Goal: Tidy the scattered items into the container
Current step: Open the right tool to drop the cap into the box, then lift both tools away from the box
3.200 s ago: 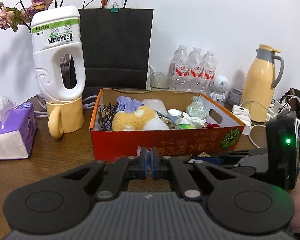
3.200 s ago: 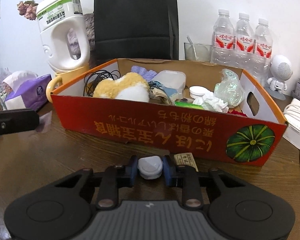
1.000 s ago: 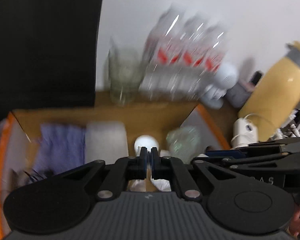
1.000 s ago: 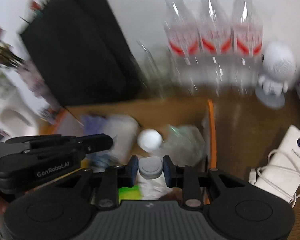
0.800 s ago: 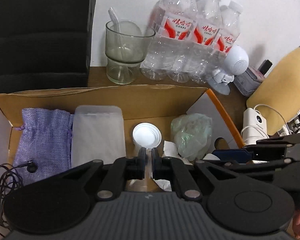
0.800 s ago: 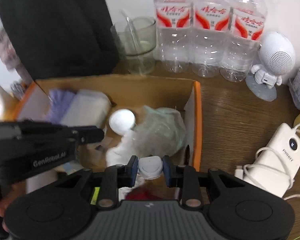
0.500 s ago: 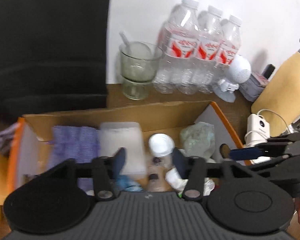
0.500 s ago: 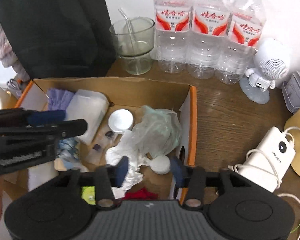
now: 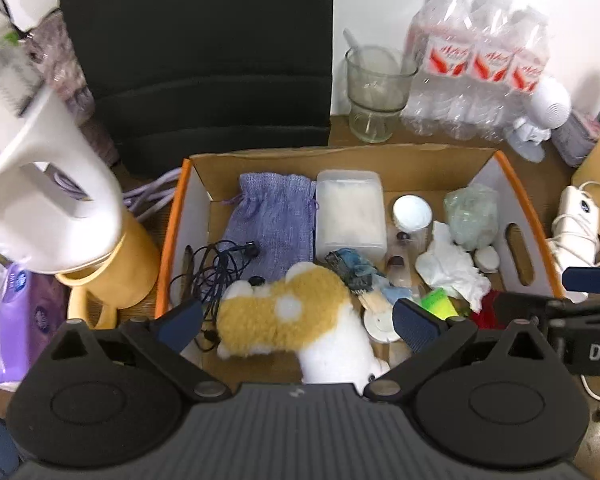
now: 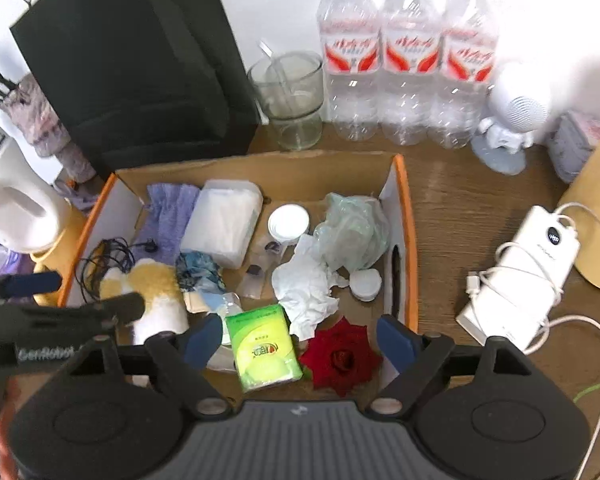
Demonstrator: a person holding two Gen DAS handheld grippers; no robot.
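Both tongs hang above the orange-edged cardboard box (image 9: 172,216) — the left tongs (image 9: 298,322) and the right tongs (image 10: 300,338) each spread wide and carrying nothing.

Inside the box, the yellow-and-white plush toy (image 9: 288,316) lies at the near left, beside a tangle of black earphone wire (image 9: 214,264). Behind these sit a purple drawstring pouch (image 9: 270,216) and, just beside it, a frosted plastic case (image 9: 349,214). A small round white case (image 10: 365,284) lies on the box floor near the right wall, touching the crumpled white tissue (image 10: 308,284) and just below the clear green-tinted bag (image 10: 354,232). A white jar lid (image 10: 288,222) sits further back. At the near edge lie a green tissue pack (image 10: 262,346) and a red fabric rose (image 10: 342,356), side by side.

Behind the box on the wooden surface (image 10: 460,216) stand a glass cup (image 10: 288,100) and three water bottles (image 10: 404,60) — a white power bank (image 10: 528,268) wrapped in cable lies well to the right.
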